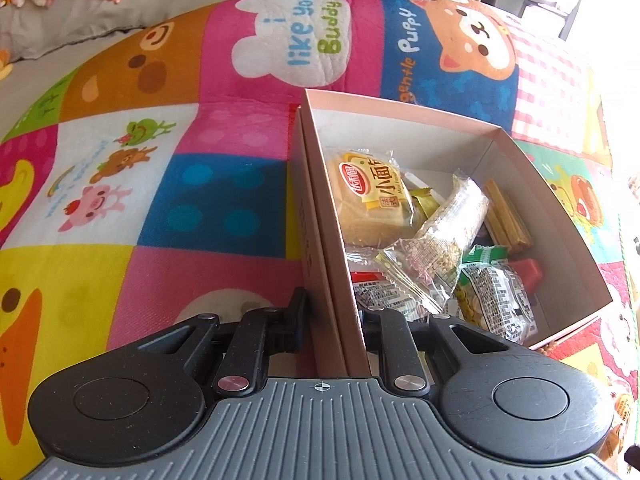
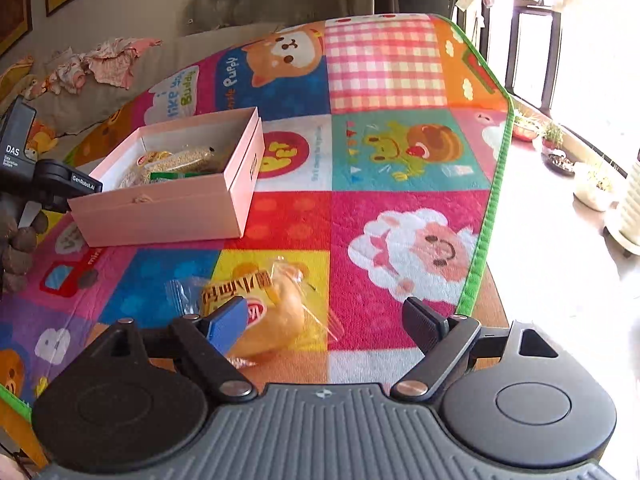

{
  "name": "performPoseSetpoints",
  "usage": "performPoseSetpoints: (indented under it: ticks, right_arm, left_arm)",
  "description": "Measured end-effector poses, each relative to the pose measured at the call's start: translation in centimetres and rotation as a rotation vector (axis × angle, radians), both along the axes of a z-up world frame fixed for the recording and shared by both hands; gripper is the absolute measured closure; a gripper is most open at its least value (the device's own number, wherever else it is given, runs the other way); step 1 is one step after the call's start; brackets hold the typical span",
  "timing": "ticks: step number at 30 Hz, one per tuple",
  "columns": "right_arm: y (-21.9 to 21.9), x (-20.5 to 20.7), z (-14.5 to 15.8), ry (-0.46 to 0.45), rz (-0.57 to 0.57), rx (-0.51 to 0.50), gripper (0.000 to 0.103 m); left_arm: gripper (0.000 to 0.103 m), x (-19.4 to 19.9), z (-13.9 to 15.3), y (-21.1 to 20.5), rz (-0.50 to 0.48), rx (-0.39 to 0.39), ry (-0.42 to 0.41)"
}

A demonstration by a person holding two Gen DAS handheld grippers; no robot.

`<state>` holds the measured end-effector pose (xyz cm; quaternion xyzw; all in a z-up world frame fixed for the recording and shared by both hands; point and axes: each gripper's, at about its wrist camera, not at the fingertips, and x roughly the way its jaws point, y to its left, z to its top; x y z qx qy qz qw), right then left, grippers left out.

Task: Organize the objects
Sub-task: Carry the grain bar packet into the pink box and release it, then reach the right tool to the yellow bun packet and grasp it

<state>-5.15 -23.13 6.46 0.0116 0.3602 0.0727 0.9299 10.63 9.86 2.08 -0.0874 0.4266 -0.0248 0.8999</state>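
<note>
A pink cardboard box (image 1: 332, 240) sits on a colourful cartoon mat (image 1: 160, 200) and holds several wrapped snacks, among them a packaged bread (image 1: 372, 200). My left gripper (image 1: 334, 316) is shut on the box's near side wall, one finger outside and one inside. In the right wrist view the box (image 2: 160, 208) lies at the left with the left gripper's body (image 2: 52, 184) against it. Another packaged bread (image 2: 276, 312) lies on the mat just in front of my right gripper (image 2: 324, 320), which is open, its left finger (image 2: 228, 320) over the wrapper.
The mat's green edge (image 2: 488, 216) runs along the right, with pale floor and potted plants (image 2: 592, 188) beyond. A grey sofa with clothes (image 2: 100, 64) stands behind the mat. Dark round beads (image 2: 20, 248) show at the far left.
</note>
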Motion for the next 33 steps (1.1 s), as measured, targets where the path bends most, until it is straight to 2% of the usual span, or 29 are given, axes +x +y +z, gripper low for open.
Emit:
performPoseSetpoints:
  ticks: [8, 10, 13, 15, 18, 25, 26, 29, 33]
  right_arm:
    - [1.6, -0.9, -0.4, -0.002, 0.102, 0.018, 0.016]
    - [2.9, -1.2, -0.2, -0.028, 0.12, 0.02, 0.016]
    - [5.6, -1.5, -0.2, -0.081, 0.13, -0.07, 0.015]
    - [6.6, -1.2, -0.9, -0.078, 0.134, -0.115, 0.015]
    - [6.2, -0.8, -1.8, -0.048, 0.099, -0.16, 0.015]
    - [1.9, -1.2, -2.3, -0.022, -0.049, -0.223, 0.014]
    - [1.2, -1.2, -2.1, -0.016, -0.06, -0.205, 0.014]
    - [-0.5, -1.2, -1.0, 0.004, -0.05, -0.051, 0.014]
    - [-0.2, -0.2, 0.2, -0.016, -0.04, 0.092, 0.004]
  left_arm:
    - [0.084, -0.1, 0.0, -0.2, 0.009, 0.014, 0.003]
    - [0.084, -0.1, 0.0, -0.2, 0.011, 0.015, 0.003]
    - [0.085, -0.1, 0.1, -0.3, 0.012, 0.019, 0.003]
    - [0.085, -0.1, 0.1, -0.3, 0.008, 0.021, 0.004]
    - [0.085, -0.1, 0.1, -0.2, 0.005, 0.021, 0.004]
    - [0.085, -0.1, 0.0, -0.2, 0.007, 0.019, 0.001]
    - [0.084, -0.1, 0.0, -0.2, 0.007, 0.019, 0.0]
    - [0.085, -0.1, 0.0, -0.2, 0.008, 0.019, 0.0]
    - [0.085, -0.1, 0.0, -0.2, 0.007, 0.019, 0.0]
